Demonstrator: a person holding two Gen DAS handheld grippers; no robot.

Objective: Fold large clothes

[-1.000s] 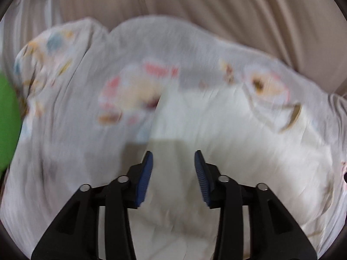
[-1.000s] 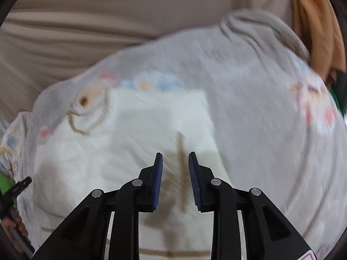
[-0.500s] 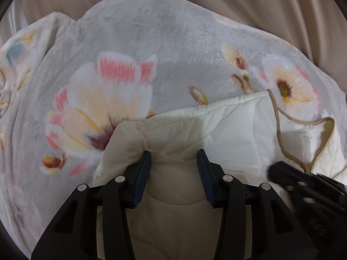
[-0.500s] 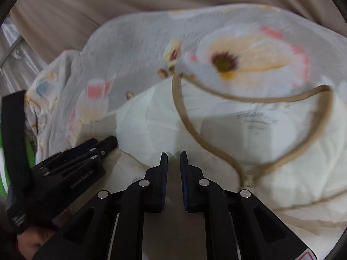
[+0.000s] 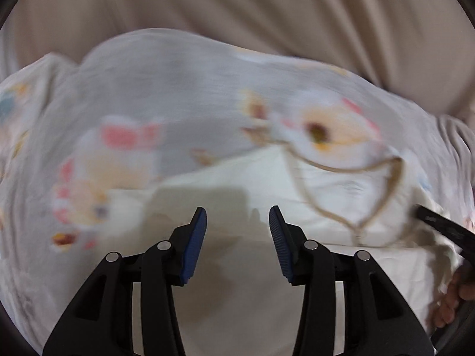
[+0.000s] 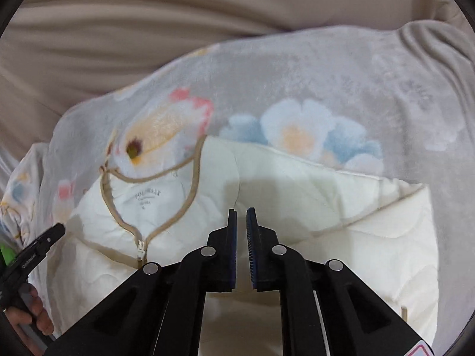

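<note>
Both your grippers hover over the cream jacket, neither holding cloth.

Your left gripper (image 5: 237,225) stands partly open with nothing between its blue pads, poised above the pale quilted jacket (image 5: 267,184), which is blurred in that view. Your right gripper (image 6: 241,228) is nearly closed, a thin slit between the pads, and grips no fabric; it points at the jacket's (image 6: 297,207) middle. The jacket lies flat on a grey floral blanket (image 6: 341,83), its tan-trimmed collar (image 6: 190,166) open to your left with the zipper (image 6: 141,247) below it and a printed label inside the neck. Beyond the blanket, beige cloth (image 6: 148,14) hangs in folds. At the left edge of the right view, your other hand (image 6: 35,320) holds its gripper's handle. No containers appear here.
</note>
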